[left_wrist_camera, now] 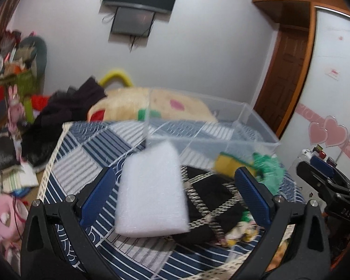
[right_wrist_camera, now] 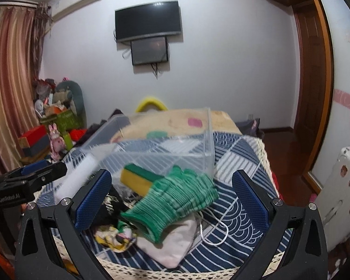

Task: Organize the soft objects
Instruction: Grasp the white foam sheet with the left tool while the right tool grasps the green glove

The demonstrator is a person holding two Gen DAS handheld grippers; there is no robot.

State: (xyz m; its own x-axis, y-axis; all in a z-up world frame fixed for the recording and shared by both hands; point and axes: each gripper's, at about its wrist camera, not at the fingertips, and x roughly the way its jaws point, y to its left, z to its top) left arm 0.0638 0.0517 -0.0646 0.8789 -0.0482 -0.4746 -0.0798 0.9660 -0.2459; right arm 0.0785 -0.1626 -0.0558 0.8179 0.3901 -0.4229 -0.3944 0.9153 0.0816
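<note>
progress: early, clear bin looks empty | left gripper released; white foam pad lies between its jaws, just before bin | right gripper released above green glove; yellow sponge, white pouch near bin, unsorted

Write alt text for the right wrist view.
The open right gripper frames a green knit glove lying on a pile of soft items on a blue patterned quilt. A yellow-green sponge and clear plastic box sit behind it.
</note>
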